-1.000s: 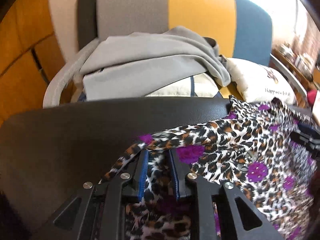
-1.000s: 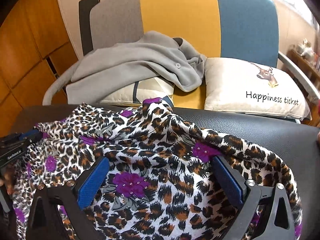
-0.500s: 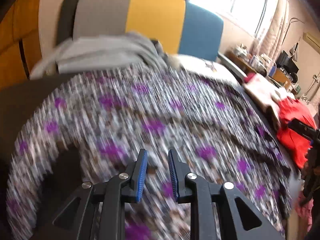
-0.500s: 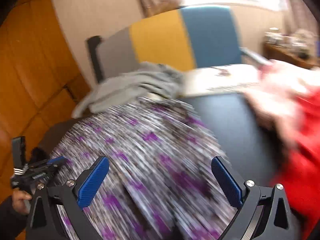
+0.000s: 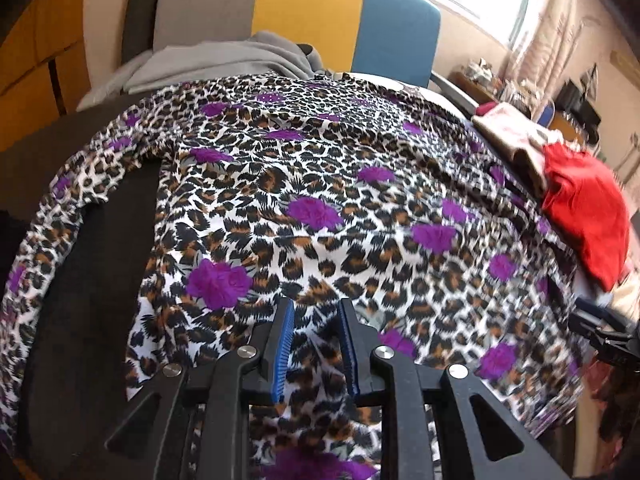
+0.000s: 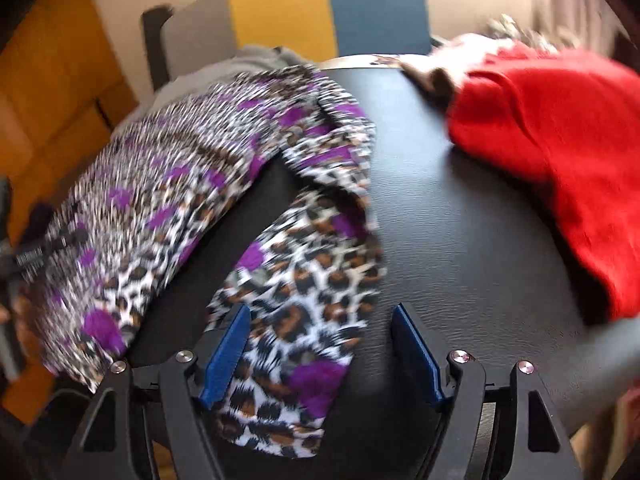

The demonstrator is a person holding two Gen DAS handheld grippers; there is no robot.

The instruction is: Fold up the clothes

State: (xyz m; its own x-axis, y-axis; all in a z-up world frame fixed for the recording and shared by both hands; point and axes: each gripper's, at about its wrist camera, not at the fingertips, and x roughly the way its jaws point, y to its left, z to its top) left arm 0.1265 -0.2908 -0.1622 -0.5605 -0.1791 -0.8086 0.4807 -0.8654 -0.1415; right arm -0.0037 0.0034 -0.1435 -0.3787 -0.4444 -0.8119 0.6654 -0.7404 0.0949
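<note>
Leopard-print cloth with purple flowers, the leopard-print top [image 5: 320, 184], lies spread across your black table [image 6: 460, 240]. It covers most of the table in the left wrist view, and its near edge hangs toward you.

Your left gripper [image 5: 316, 344] has its blue pads close together, with a bit of the top's near edge bunched between them. It looks like it is pinching that edge, though some gap shows, so the hold may be weak. Your right gripper [image 6: 324, 352] is spread wide. A loose flap of the top, maybe a sleeve, lies between its pads, but they are not squeezing it.

What could go wrong from here:
- If you pull with the left gripper alone, the top could slide off the table toward you, because a lot of it already hangs over the edge.
- The thin cloth could slip out of the left pads if the pinch is small.
- The right side looks blurry, so things are moving fast there. If you close the right gripper too soon, you may catch two layers or miss the flap.
- A red garment [image 6: 560, 140] lies near the top on the right. A wide sweep could drag it along or tangle the two.
- A grey garment [image 5: 224, 60] on the chair [image 5: 320, 16] behind touches the far edge and could get caught too.
</note>
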